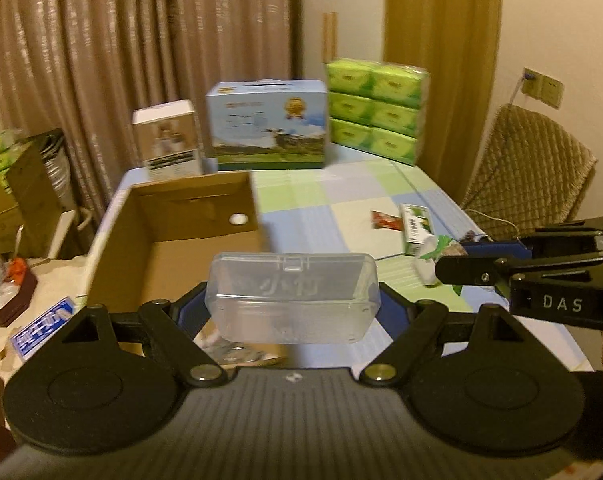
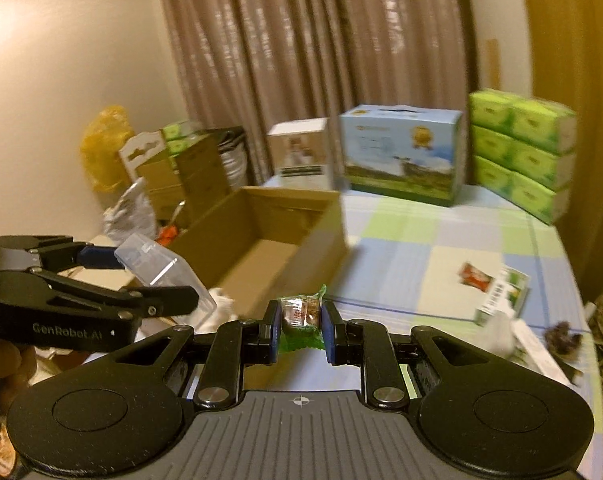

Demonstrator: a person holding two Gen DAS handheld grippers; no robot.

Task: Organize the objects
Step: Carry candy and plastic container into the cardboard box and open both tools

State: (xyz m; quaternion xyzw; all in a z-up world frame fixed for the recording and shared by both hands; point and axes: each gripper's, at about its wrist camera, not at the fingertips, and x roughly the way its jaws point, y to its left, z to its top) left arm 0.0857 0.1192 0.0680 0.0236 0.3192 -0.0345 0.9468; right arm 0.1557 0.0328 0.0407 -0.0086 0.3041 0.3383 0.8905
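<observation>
Clear plastic case point(image 1: 292, 297) sits clamped in our left gripper point(image 1: 293, 300) – jaws spread wide – while our right gripper point(image 2: 301, 320) pinches a green-wrapped snack point(image 2: 301, 314), jaws narrow, near the cardboard box point(image 2: 261, 232).

Left wrist camera is sitting close behind the left gripper point(image 1: 293, 300), facing along the table point(image 1: 341, 200) toward the curtain point(image 1: 141, 40), from above the near edge. Right wrist camera is looking the same way from behind the right gripper point(image 2: 300, 320), slightly further right. Both are sharing the cardboard box point(image 1: 173, 220) point(image 2: 269, 232), blue carton point(image 1: 266, 124) point(image 2: 401, 152) and green packs point(image 1: 375, 108) point(image 2: 521, 148); each is catching the other gripper at its frame edge.
</observation>
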